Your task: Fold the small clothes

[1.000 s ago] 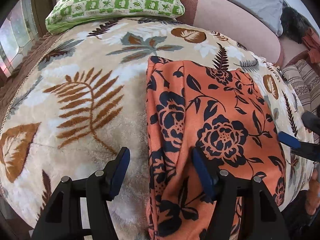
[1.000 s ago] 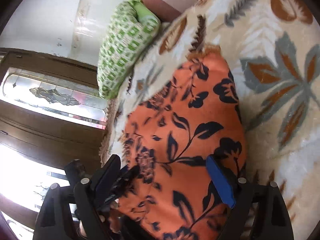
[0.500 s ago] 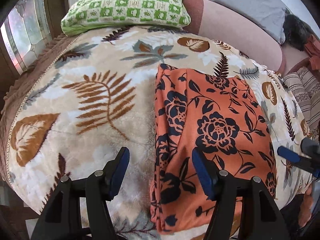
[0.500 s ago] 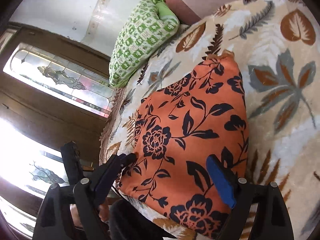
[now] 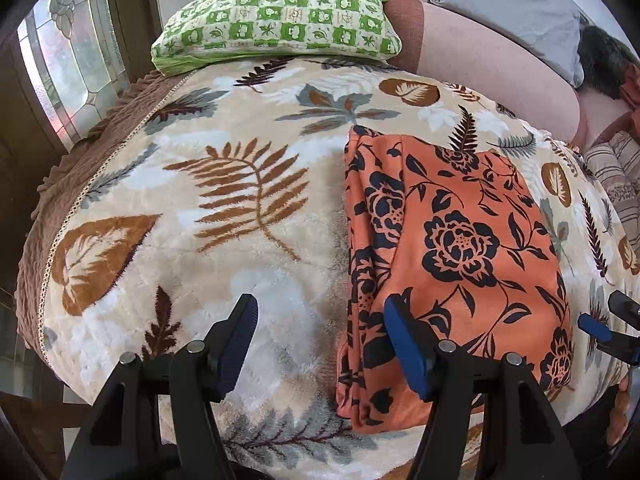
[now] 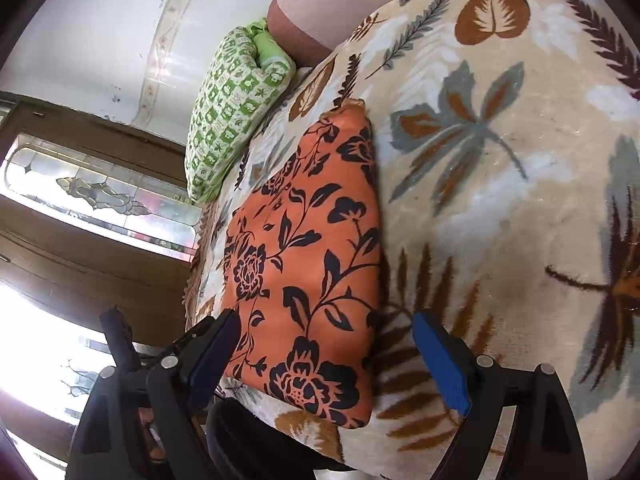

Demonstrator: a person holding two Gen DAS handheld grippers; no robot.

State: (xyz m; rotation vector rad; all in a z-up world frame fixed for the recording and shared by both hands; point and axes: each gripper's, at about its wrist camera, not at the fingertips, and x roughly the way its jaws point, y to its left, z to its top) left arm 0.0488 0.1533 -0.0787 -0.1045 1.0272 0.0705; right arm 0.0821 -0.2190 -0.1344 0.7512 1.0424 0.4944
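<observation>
An orange garment with black flowers (image 5: 452,248) lies folded flat on a leaf-patterned blanket (image 5: 224,208); it also shows in the right wrist view (image 6: 308,264). My left gripper (image 5: 320,344) is open and empty, raised above the garment's near left edge. My right gripper (image 6: 324,364) is open and empty, above the garment's near right corner. The right gripper's blue fingertips (image 5: 596,328) show at the far right of the left wrist view.
A green checked pillow (image 5: 276,20) lies at the far end of the bed, also seen in the right wrist view (image 6: 232,108). A pink bolster (image 5: 492,56) and grey pillow (image 5: 512,4) sit behind. A wooden stained-glass door (image 6: 92,196) stands left.
Both grippers have drawn back and up from the garment, so more of it and the blanket shows. Both stayed open.
</observation>
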